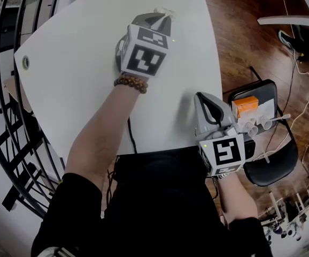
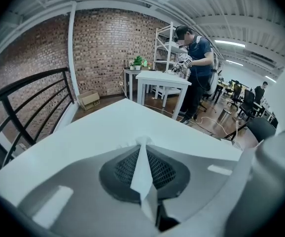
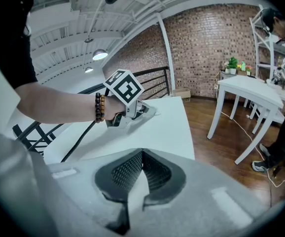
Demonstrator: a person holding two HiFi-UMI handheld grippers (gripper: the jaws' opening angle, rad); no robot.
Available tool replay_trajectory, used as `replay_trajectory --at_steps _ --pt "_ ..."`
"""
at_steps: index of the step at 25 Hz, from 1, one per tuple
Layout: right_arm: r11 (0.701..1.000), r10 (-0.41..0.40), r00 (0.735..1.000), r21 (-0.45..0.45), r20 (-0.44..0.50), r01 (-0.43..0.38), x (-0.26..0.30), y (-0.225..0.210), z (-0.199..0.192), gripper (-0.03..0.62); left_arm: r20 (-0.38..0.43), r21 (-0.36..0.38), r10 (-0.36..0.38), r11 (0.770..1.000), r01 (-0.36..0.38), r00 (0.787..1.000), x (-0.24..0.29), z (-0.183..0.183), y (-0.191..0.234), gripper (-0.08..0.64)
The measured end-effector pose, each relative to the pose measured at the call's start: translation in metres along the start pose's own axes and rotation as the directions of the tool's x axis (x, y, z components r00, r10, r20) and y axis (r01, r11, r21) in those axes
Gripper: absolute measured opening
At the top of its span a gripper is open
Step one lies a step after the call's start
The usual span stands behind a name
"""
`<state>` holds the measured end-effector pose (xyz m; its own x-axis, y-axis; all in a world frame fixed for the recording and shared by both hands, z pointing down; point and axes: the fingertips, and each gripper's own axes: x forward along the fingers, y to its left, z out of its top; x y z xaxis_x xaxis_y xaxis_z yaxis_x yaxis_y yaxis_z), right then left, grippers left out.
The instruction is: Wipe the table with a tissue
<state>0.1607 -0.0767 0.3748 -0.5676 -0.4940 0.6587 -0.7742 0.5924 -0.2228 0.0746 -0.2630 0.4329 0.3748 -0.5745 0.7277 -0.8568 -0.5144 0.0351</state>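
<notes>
Left gripper (image 1: 161, 18), upper centre, clamps the tissue (image 2: 142, 168) over the surface (image 1: 74, 90). Right gripper (image 1: 201, 97) sits closed and empty, lower right.

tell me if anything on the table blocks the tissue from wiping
Nothing visible does. The left gripper is shut on the tissue over the far part of the table, with only bare white top around it. The right gripper sits shut by the near edge, apart from it.

White table (image 1: 79, 90) with a round hole (image 1: 25, 63) near its left edge, left hand-held gripper (image 1: 161, 17) pinching a tissue (image 1: 168, 10) over its far side.
</notes>
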Motion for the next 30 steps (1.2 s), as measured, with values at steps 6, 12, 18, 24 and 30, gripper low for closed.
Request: replay_trajectory --at_steps 6,12,18,24,30 --pt "1.0 -0.015 1.0 -0.014 0.002 0.015 -0.008 -0.001 -0.001 -0.012 0.027 0.026 0.0 1.0 -0.001 1.0 -0.013 0.01 -0.009 0.021" --pt "1.0 0.008 0.999 -0.03 0.041 -0.007 -0.019 0.016 0.008 -0.012 0.046 0.033 0.023 0.999 -0.025 0.999 -0.045 0.011 -0.011 0.021" --pt "0.999 0.02 0.996 -0.042 0.083 -0.016 -0.037 0.029 0.018 -0.012 0.058 0.022 0.064 0.998 -0.065 0.996 -0.088 0.0 -0.012 0.021" --pt "0.998 -0.018 0.995 -0.053 0.097 0.024 -0.058 0.029 0.01 -0.012 0.069 0.014 0.084 0.996 -0.085 0.994 -0.129 -0.018 -0.022 0.021" --pt "0.997 -0.034 0.993 -0.07 0.115 0.043 -0.078 0.035 0.004 -0.012 0.072 0.017 0.083 0.996 -0.084 0.994 -0.159 -0.035 -0.042 0.021"
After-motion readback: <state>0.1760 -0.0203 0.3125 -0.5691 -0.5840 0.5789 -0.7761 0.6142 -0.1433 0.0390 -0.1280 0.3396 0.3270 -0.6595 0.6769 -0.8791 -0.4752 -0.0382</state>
